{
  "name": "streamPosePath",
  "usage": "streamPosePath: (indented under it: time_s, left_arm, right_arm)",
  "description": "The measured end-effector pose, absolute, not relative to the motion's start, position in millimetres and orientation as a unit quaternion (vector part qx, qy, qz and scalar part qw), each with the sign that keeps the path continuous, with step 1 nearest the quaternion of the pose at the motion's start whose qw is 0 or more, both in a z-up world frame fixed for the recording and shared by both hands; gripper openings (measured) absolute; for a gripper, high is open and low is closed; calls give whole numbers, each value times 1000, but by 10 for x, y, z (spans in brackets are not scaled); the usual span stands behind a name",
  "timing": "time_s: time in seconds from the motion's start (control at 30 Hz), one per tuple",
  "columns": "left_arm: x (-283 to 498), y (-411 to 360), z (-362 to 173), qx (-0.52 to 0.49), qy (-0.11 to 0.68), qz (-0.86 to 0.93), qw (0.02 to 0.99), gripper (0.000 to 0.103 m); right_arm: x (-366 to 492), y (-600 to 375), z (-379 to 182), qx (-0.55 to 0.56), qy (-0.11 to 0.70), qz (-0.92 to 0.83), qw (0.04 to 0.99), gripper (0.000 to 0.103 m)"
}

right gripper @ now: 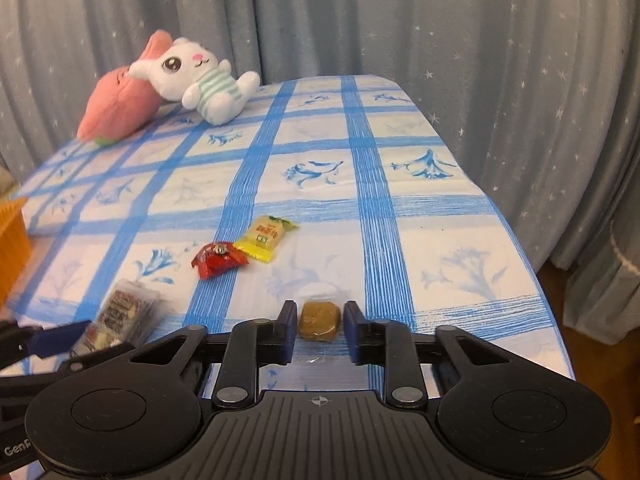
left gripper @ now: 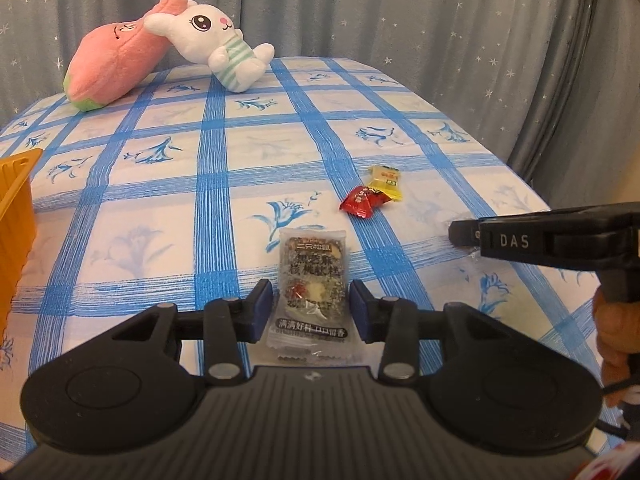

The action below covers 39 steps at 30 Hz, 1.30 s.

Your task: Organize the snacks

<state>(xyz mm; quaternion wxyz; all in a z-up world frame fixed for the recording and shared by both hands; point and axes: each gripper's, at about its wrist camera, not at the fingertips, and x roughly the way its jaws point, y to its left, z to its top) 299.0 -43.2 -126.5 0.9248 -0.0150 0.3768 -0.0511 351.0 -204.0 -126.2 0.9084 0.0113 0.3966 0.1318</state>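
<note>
I'm straddling the clear, dark-printed snack packet (left gripper: 311,295), lengthwise near-to-far, with my open left claw (left gripper: 311,312); my open right claw (right gripper: 319,330) is flanking the brown wrapped candy (right gripper: 319,320) near the table's (right gripper: 460,216) right edge.

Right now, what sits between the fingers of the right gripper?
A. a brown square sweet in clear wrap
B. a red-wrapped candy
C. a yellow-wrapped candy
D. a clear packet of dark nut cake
A: in the right wrist view the brown square sweet in clear wrap lies between the open fingers of the right gripper, a gap showing on both sides.
</note>
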Motion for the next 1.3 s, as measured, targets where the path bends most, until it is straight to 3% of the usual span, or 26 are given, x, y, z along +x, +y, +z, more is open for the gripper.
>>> streamPosePath:
  time_s: [0.6, 1.3]
  left_arm:
    - [2708, -340, -1140, -3, 393, -50, 918, 34]
    - [1400, 307, -434, -64, 380, 4, 923, 34]
  right_arm:
    - [3242, -2015, -1028, 34, 389, 130, 911, 22]
    - [1787, -1756, -564, 75, 386, 129, 910, 22]
